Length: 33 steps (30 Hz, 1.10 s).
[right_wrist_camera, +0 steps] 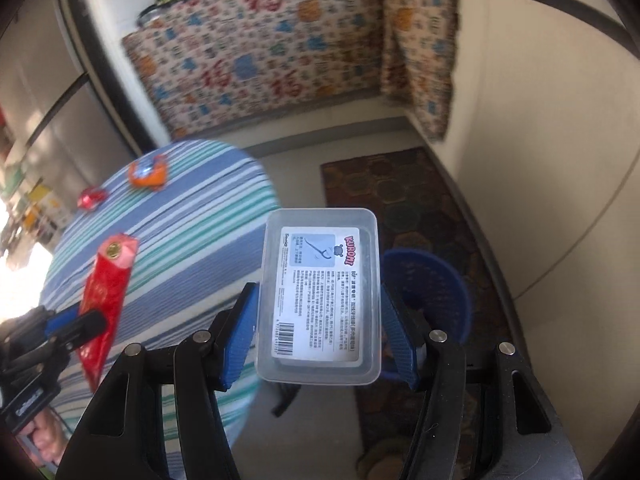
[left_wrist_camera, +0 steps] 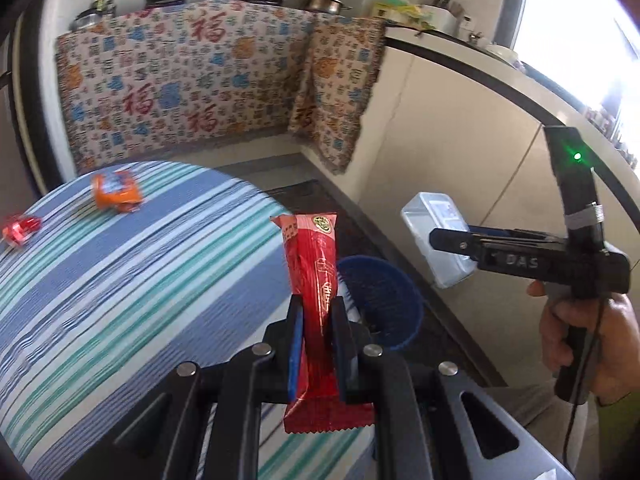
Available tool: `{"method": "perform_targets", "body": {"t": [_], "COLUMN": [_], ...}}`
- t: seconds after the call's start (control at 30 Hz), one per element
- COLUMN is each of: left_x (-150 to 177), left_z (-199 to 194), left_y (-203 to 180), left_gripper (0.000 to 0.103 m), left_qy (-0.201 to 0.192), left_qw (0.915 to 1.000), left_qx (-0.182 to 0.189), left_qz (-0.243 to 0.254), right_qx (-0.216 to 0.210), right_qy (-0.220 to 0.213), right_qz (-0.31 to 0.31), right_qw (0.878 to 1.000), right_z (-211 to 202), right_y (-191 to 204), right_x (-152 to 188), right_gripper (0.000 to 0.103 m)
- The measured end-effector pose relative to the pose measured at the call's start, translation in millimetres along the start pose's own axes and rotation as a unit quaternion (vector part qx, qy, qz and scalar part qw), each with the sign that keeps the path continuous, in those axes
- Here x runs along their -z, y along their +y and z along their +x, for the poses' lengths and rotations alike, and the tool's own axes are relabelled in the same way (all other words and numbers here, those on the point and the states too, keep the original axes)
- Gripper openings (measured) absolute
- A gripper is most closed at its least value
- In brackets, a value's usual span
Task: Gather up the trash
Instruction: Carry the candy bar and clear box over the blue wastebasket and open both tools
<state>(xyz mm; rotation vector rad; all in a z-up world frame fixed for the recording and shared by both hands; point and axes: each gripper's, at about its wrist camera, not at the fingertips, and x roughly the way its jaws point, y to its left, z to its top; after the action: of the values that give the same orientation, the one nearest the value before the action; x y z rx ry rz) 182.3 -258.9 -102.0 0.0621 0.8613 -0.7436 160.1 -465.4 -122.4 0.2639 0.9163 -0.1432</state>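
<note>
My left gripper (left_wrist_camera: 317,316) is shut on a long red snack wrapper (left_wrist_camera: 314,280), which stands upright between the blue pads above the table's edge. In the right wrist view the same red wrapper (right_wrist_camera: 106,300) shows at the left in the left gripper (right_wrist_camera: 86,322). My right gripper (right_wrist_camera: 318,312) is shut on a clear plastic box (right_wrist_camera: 318,296) with a printed label. The left wrist view shows that clear box (left_wrist_camera: 436,248) to the right, held in the right gripper (left_wrist_camera: 452,246). A blue basket (left_wrist_camera: 384,300) (right_wrist_camera: 436,292) sits on the floor below both.
A round table with a blue and green striped cloth (left_wrist_camera: 120,280) (right_wrist_camera: 180,232) carries an orange wrapper (left_wrist_camera: 116,192) (right_wrist_camera: 147,174) and a small red wrapper (left_wrist_camera: 20,229) (right_wrist_camera: 91,198). A patterned rug (right_wrist_camera: 400,200) lies by the cream counter (left_wrist_camera: 460,120). A patterned cloth (left_wrist_camera: 180,80) hangs behind.
</note>
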Motion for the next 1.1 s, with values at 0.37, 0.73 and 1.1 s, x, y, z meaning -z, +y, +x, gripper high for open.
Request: {"method": "perform_targets", "body": {"t": [0.37,0.73,1.1], "left_x": [-34.6,-24.7,-22.7], "left_z": [132.6,234.7,281.2], "left_y": [-84.7,-91.3,-93.5], "left_gripper": [0.013,0.013,0.021], "left_qy": [0.059,0.110,0.124], "left_qw": [0.9967,0.9921,0.9914], "left_qx": [0.056,0.054,0.035], "left_qz": [0.002,-0.030,-0.024], "right_qx": [0.025,0.012,-0.028], "right_qy": [0.024,0.064,0.084], "right_qz": [0.068,0.115,0.156], "right_qw": [0.997,0.991,0.984], "right_z": [60.7,124.5,156.5], "right_y": [-121.0,-183.8,-207.9], "right_x": [-12.3,7.2,10.0], "right_gripper": [0.061,0.062,0.073]}}
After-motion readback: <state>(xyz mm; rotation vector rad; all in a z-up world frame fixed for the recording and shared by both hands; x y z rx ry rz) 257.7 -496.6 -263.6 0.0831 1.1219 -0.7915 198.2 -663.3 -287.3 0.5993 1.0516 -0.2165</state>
